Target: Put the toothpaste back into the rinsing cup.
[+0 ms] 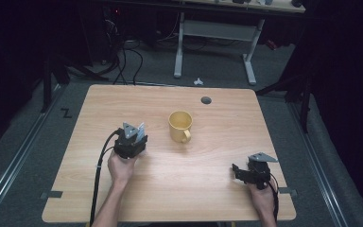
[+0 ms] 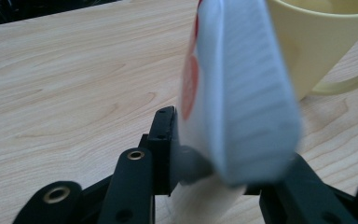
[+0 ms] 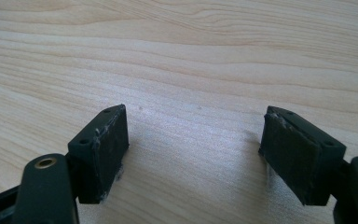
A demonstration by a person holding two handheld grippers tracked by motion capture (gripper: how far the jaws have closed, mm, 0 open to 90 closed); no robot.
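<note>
The left gripper (image 1: pixel 140 130) was clamped on a white packet (image 2: pixel 237 88) just beside the yellow mug (image 1: pixel 180 125) — it should be lifted slowly over the rim — while the right gripper (image 3: pixel 193 154) rested released.

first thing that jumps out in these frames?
The yellow mug alone mid-table, handle toward the person. Just left of it, the left claw is clamped on a small white packet with red print, held upright close to the mug. The right claw rests open over bare wooden table.
</note>
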